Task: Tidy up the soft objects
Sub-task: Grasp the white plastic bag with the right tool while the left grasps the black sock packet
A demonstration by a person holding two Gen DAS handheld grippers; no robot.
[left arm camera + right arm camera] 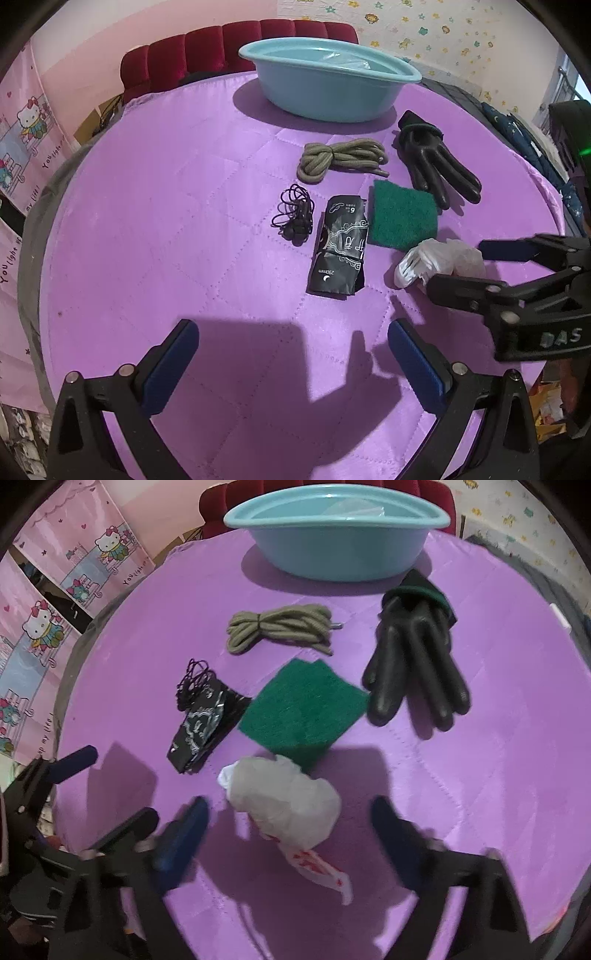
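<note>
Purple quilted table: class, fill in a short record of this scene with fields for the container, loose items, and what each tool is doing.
container: blue basin, at the far edge
loose items: rope bundle, black glove, green scouring pad, black packet, black cord, white plastic bag
right tool: open, fingers either side of the bag
left tool: open, empty

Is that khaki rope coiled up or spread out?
Coiled up: the khaki rope lies as a tied bundle on the purple cloth.
</note>
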